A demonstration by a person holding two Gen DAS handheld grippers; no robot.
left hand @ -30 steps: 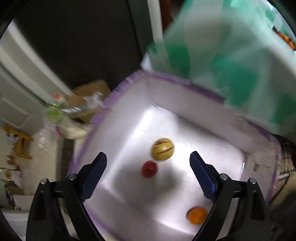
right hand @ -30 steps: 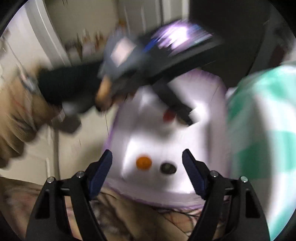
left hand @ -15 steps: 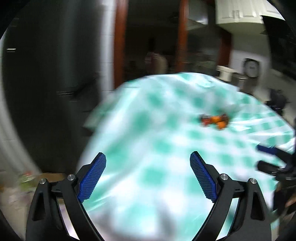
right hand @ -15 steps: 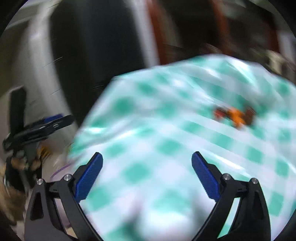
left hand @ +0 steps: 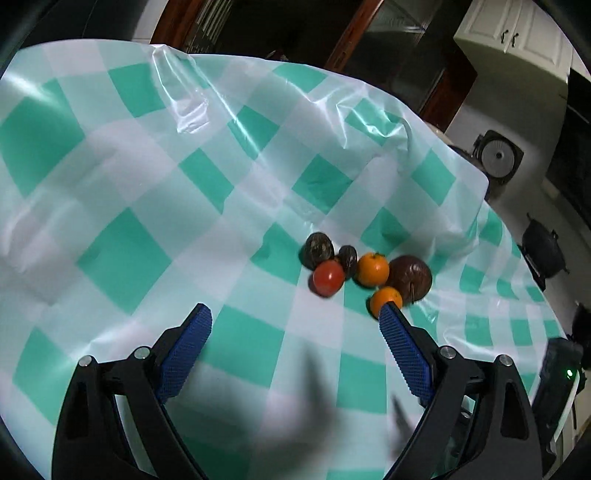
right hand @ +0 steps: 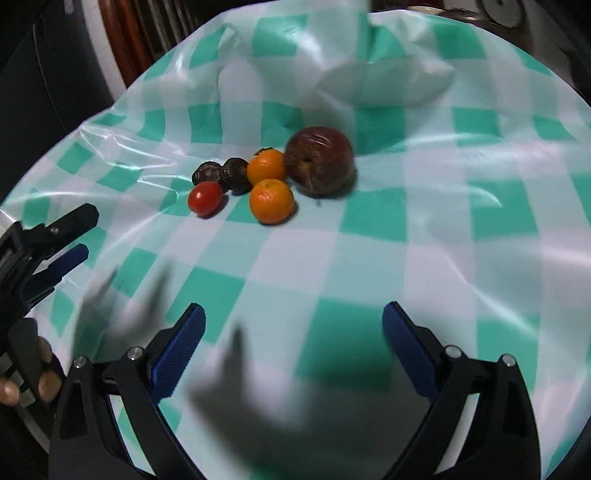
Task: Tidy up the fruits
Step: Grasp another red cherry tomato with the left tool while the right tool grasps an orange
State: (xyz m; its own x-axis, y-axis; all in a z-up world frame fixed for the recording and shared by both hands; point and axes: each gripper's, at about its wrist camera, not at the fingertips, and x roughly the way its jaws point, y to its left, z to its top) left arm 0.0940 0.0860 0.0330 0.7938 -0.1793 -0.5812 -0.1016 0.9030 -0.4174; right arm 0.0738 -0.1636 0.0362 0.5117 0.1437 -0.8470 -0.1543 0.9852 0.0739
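Fruits lie clustered mid-surface on a wrinkled green-and-white checked cloth (left hand: 155, 206): a big dark red one (right hand: 319, 160), two oranges (right hand: 271, 201), a red tomato (right hand: 205, 198), two small dark ones (right hand: 236, 173), all touching or just beside each other. Dim room behind: dark wood frames (left hand: 351, 33), white cabinets (left hand: 517, 33). Left tool (left hand: 293, 334) and right tool (right hand: 293, 330) both gape wide, empty, the right's jaws having just been opening.

We are seeing the nearer orange (left hand: 385, 298) partly hiding behind the left gripper's right fingertip (left hand: 391, 314). In the right wrist view, the left gripper (right hand: 79, 232) and the hand (right hand: 22, 380) holding it are running off the left edge.
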